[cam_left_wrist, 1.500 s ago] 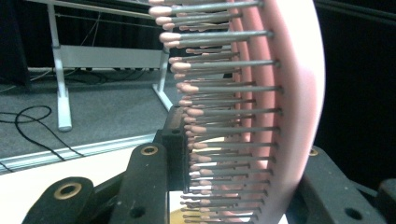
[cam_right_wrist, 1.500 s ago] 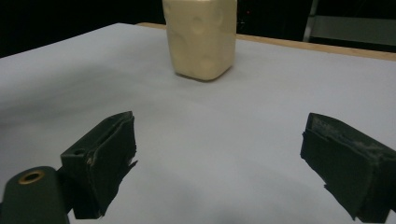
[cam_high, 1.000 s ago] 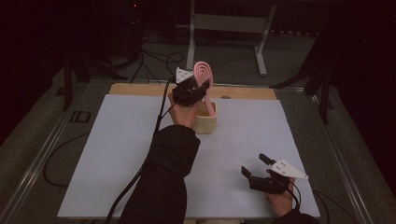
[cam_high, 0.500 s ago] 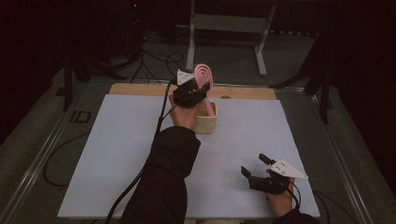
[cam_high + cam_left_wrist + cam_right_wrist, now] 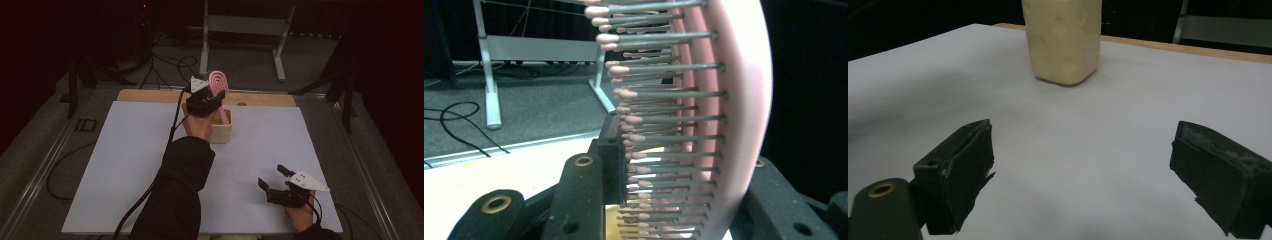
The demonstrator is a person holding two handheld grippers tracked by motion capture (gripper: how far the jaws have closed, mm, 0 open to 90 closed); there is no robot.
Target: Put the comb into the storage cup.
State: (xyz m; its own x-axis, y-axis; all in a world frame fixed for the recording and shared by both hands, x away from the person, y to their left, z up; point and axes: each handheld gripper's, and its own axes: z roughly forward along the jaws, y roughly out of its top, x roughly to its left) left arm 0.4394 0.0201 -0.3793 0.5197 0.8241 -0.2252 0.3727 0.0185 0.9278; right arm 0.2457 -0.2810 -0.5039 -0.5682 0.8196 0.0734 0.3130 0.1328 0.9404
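Left gripper [image 5: 212, 98] is clamping a pink hairbrush [image 5: 704, 115] at upper centre (over the cream holder [image 5: 222, 131]); right gripper [image 5: 274, 179] is gaping empty, lower right.

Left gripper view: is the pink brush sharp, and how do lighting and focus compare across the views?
Left gripper view: pink bristle hairbrush fairly sharp, dark beyond it. High view: dim, surroundings black, white tabletop evenly lit. Right gripper view: cream plastic container soft, near black jaws clearer.

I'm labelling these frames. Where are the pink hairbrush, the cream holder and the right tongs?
pink hairbrush [image 5: 734, 100]: left gripper view, its pink pad.
cream holder [image 5: 1064, 40]: right gripper view, its front wall.
right tongs [image 5: 273, 177]: high view, midway between the tips.
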